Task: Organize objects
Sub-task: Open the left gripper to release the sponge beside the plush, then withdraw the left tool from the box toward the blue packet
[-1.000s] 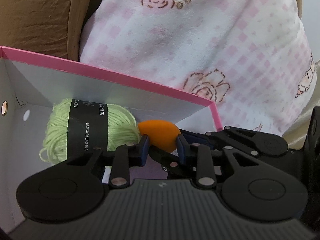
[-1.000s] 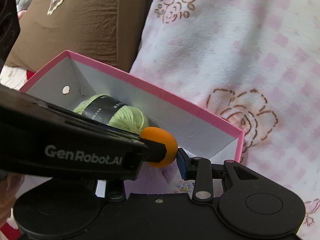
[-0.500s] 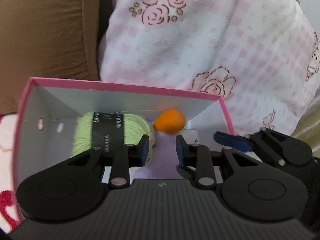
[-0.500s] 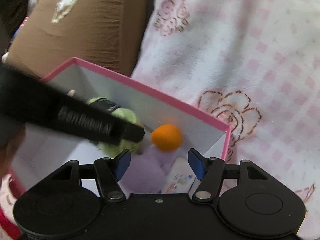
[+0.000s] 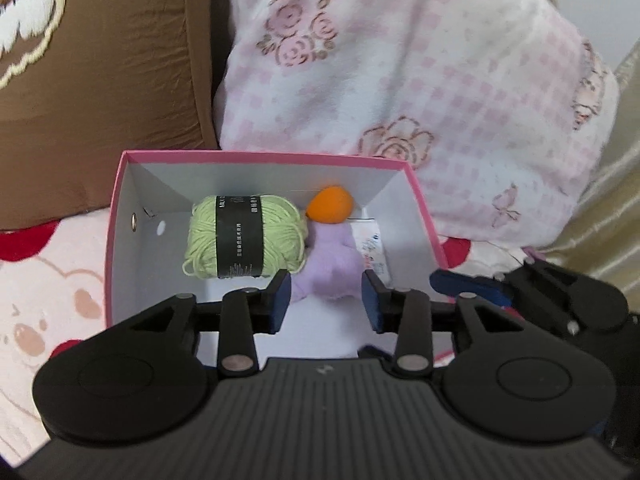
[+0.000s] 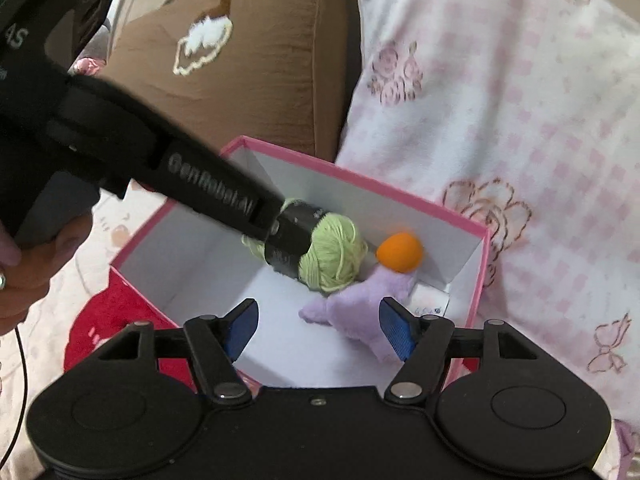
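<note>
A pink box [image 5: 264, 156] [image 6: 360, 176] with white walls holds a green yarn ball [image 5: 244, 236] [image 6: 332, 252], an orange ball [image 5: 330, 210] [image 6: 400, 252] in the far corner and a purple plush [image 5: 332, 268] [image 6: 360, 312]. My left gripper [image 5: 326, 302] hangs above the box's near side with its jaws opening; the plush lies below the gap and the pads touch nothing. Its body [image 6: 160, 152] crosses the right wrist view and hides part of the yarn. My right gripper [image 6: 318, 328] hovers over the near edge, jaws opening and empty. One of its fingers [image 5: 468, 284] shows at the right.
A brown cushion [image 5: 100, 80] [image 6: 248, 80] and a pink-and-white checked pillow [image 5: 400, 80] [image 6: 500, 100] stand right behind the box. A white printed tag [image 5: 370, 248] lies beside the plush. A person's hand [image 6: 28, 264] holds the left gripper. Patterned bedding [image 5: 40, 300] lies on the left.
The orange ball, held at the fingertips a second ago, now lies loose in the box's far corner. Both grippers have pulled back and up from the box, and both have opened wider.
</note>
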Demonstrator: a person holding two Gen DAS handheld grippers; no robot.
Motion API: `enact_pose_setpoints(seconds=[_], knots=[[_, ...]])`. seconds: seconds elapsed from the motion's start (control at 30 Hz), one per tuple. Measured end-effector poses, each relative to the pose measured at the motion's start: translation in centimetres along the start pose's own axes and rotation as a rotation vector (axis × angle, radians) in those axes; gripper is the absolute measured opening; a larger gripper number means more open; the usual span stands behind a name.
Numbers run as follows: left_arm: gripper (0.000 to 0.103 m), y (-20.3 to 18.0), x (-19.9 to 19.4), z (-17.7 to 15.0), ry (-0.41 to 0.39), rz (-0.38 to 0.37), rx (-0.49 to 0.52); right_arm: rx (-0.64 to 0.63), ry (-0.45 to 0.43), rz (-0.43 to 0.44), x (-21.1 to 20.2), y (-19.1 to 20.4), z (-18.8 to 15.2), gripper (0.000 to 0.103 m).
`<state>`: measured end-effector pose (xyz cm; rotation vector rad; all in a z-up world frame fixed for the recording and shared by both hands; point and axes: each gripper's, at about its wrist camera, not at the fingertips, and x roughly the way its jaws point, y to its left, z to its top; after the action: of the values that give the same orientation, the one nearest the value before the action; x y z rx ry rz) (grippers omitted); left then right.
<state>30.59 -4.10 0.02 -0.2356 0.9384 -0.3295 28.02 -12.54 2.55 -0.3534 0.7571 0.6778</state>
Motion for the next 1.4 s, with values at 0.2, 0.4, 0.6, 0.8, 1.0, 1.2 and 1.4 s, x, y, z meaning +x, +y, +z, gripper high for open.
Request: enact_pose_setpoints(seconds=[0.2,0.4,0.6,0.8,1.0,1.2,1.4], knots=[[0.048,-0.7,-3.0,-1.1,0.018,-0.076,-0.028,0.111,-0.040,-0.024,-3.0,-0.5,-0.7,0.077],[0.055,-3.3,-5.5,-2.3,-0.001,-0.050,0.052,0.084,-0.035,-0.084,-5.1,0.1,-1.9,0.077],[0.063,-3.7,-7.5,-3.6,-0.017,0.020,0.069,0.063,-0.043,-0.072,-7.6,0.9,-2.9,0.089],[0.079,-3.5,-9.8,-5.2,-0.023,0.066,0.082,0.037,-0.046,-0.044,-10.3,2.4,-3.7,0.095],[0.094,-4.2,-11.6,-7.2,-0.009,0.062,0.129,0.071,-0.016,-0.006,-12.0,3.0,-5.1,0.096],[0.095,-4.8,-12.4,-9.0,0.024,0.088,0.134,0.084,0.030,-0.017,-12.7,3.3,-6.6,0.096],[0.097,-4.3,-12.8,-10.5,0.068,0.054,0.111,0.070,0.059,-0.026,-13.7,3.7,-7.6,0.096]])
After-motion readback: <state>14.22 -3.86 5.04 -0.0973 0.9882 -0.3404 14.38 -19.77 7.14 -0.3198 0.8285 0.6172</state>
